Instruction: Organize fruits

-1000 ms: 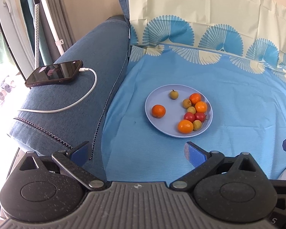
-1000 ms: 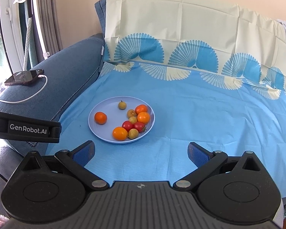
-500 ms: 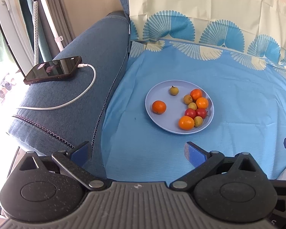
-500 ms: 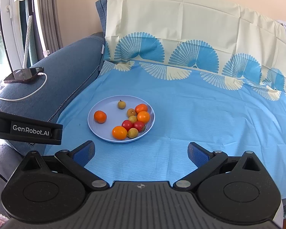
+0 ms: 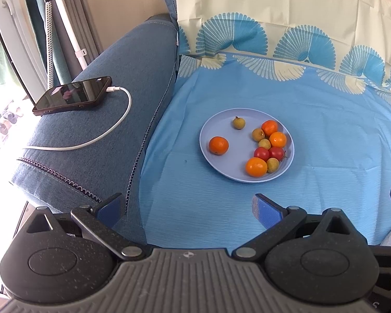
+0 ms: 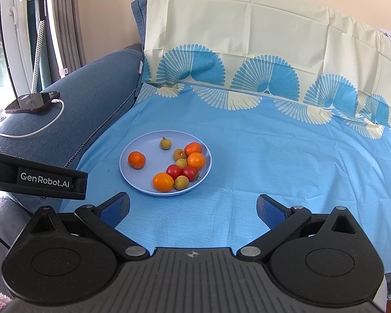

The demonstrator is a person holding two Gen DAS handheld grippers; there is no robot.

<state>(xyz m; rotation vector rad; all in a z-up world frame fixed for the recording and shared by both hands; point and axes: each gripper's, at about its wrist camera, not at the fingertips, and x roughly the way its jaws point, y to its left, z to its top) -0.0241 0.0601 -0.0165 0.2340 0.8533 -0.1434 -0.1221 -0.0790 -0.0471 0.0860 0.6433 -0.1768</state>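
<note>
A: Claws first: left claw (image 5: 187, 207) and right claw (image 6: 193, 207) both spread wide, gripping nothing, above the blue sheet (image 6: 273, 156).

B: Fruit?

A: Ahead of both, on the plate (image 6: 133, 156): tangerines, cherry tomatoes, longans. One tangerine (image 6: 136, 160) sits apart, left. Phone (image 5: 73, 95) lies far left on the armrest.

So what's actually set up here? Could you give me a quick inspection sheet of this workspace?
Surface: blue sheet spread over a sofa seat.
Job's things: plate holding four oranges, two red fruits and four small yellow-brown fruits; one orange sits apart on its left.
Clutter: phone on the sofa armrest.
Grippers: left gripper and right gripper both open, empty, short of the plate.
Cables: white charging cable plugged into the phone.
Surroundings: curtains, window, beige wall.
</note>
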